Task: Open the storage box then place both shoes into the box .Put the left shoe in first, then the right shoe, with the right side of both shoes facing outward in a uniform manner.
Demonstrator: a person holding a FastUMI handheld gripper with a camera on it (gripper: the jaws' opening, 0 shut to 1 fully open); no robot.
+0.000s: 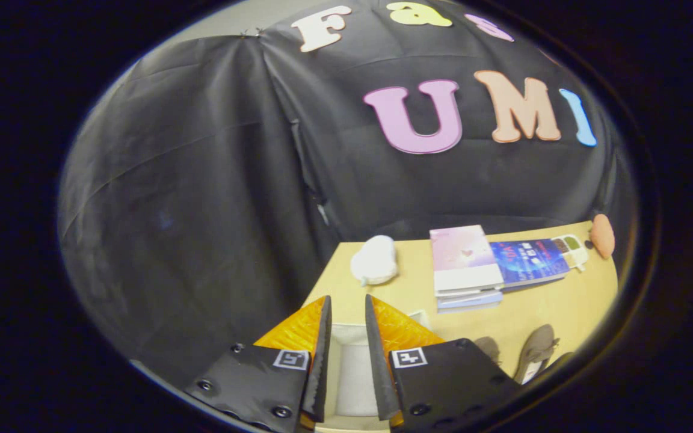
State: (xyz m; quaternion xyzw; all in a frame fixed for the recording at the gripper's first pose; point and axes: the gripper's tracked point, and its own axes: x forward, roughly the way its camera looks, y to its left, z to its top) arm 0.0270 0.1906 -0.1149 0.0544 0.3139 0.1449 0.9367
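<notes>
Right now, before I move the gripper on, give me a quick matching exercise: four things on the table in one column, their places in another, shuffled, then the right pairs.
Things:
1. white box
2. grey shoe
3. stack of books
4. white lump

Places:
A. far end of the table, ahead of the fingers
B. below the open gripper, seen between its fingers
C. beyond the right finger, mid-table
D. near table edge, right of the right finger

Pairs: 1-B, 2-D, 3-C, 4-A
</notes>
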